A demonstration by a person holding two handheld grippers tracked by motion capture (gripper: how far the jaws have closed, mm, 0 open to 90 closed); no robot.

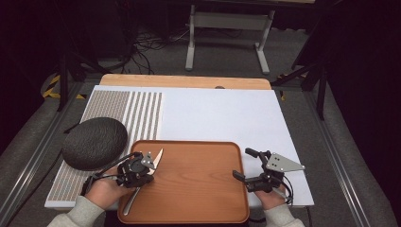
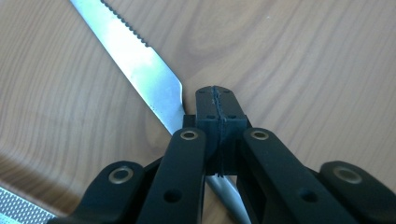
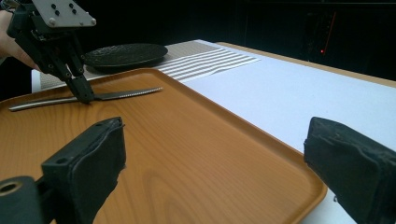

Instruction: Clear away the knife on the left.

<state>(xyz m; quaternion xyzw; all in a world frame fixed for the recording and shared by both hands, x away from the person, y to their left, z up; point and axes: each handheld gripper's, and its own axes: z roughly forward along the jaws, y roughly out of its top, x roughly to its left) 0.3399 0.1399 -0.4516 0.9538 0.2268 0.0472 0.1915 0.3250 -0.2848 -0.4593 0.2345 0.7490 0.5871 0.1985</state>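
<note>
A table knife (image 1: 159,155) with a serrated blade lies slanted on the left part of a wooden tray (image 1: 198,189). My left gripper (image 1: 140,176) points down at it, jaws shut together. In the left gripper view the shut tips (image 2: 219,108) sit where blade meets handle, and the knife (image 2: 140,60) runs beneath them; nothing shows between the pads. In the right gripper view the left gripper (image 3: 86,97) touches the knife (image 3: 126,94). My right gripper (image 1: 246,164) stands open over the tray's right rim, and its wide gap (image 3: 215,140) holds nothing.
A dark round textured plate (image 1: 94,142) rests on a striped mat (image 1: 142,113) left of the tray. A white board (image 1: 222,113) covers the wooden table behind the tray. Beyond the table are a grey floor, cables and a metal stand (image 1: 229,28).
</note>
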